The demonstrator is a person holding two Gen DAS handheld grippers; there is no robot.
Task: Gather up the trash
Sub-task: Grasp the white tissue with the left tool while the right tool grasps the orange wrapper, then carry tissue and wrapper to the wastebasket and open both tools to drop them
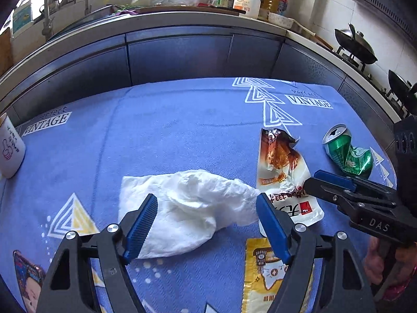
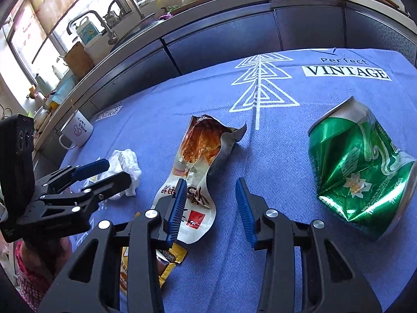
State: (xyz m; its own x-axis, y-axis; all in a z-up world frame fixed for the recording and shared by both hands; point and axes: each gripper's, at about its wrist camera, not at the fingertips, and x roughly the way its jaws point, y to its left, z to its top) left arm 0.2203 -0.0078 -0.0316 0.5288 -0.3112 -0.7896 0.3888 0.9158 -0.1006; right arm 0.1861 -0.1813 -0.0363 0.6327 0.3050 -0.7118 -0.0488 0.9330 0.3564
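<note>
A crumpled white tissue (image 1: pixel 187 208) lies on the blue tablecloth (image 1: pixel 169 130). My left gripper (image 1: pixel 207 216) stands open astride it, one pad on each side, neither pressing. Right of the tissue lies a torn snack wrapper (image 1: pixel 281 161) and beyond it a crushed green can (image 1: pixel 346 154). My right gripper (image 2: pixel 211 206) is open low over the cloth; its left finger overlaps the wrapper (image 2: pixel 198 151), and the can (image 2: pixel 359 167) lies to its right. A yellow packet (image 2: pixel 169 258) sits under that gripper's left arm.
A white mug (image 1: pixel 10 148) stands at the table's left edge. A colourful packet (image 1: pixel 28 279) lies at the near left corner. Dark kitchen cabinets (image 1: pixel 177 54) with a sink and bottles run behind the table. A hand (image 1: pixel 378 263) holds the right gripper's handle.
</note>
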